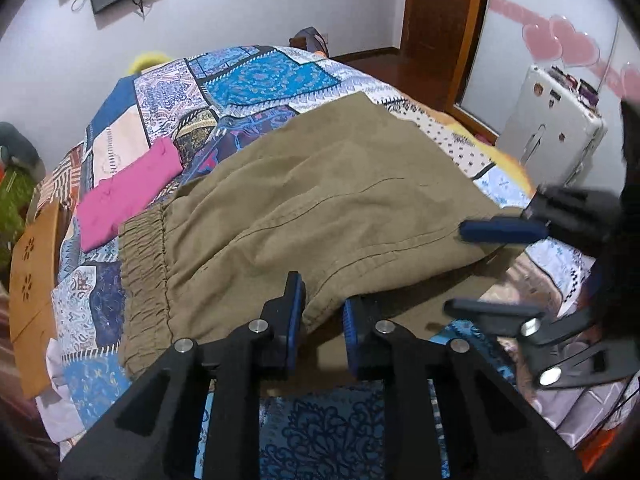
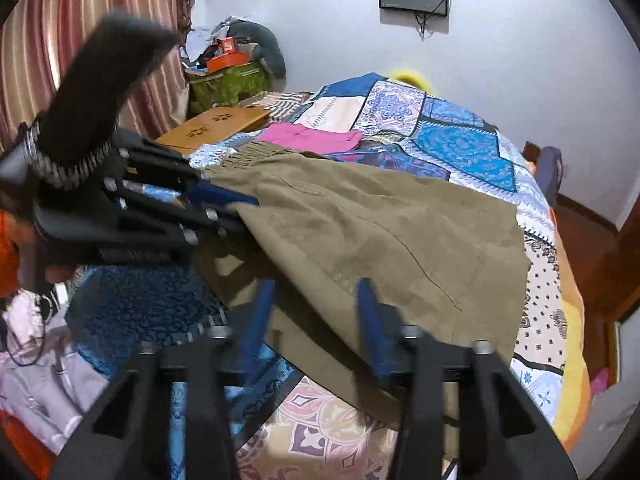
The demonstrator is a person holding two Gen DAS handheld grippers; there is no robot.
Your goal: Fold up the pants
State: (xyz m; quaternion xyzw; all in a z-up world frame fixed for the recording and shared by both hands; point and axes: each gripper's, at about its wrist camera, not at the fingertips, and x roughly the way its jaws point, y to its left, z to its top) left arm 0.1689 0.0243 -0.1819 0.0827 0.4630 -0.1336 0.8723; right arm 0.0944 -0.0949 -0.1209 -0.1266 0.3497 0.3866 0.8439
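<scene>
1. Left gripper (image 1: pixel 322 312) spread wide, a fold of the olive-khaki cotton pants (image 1: pixel 320 200) right between its blue pads.
2. Right gripper (image 2: pixel 316 320) gapes too, the pants just ahead on the patchwork quilt (image 2: pixel 460 140).
3. Folded pink garment (image 1: pixel 128 196) beyond, left.

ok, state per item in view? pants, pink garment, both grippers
khaki pants: folded over, lying on the quilt, elastic waistband showing
pink garment: folded flat, beside the waistband
left gripper: open, at the pants' near edge
right gripper: open, at the pants' near edge
</scene>
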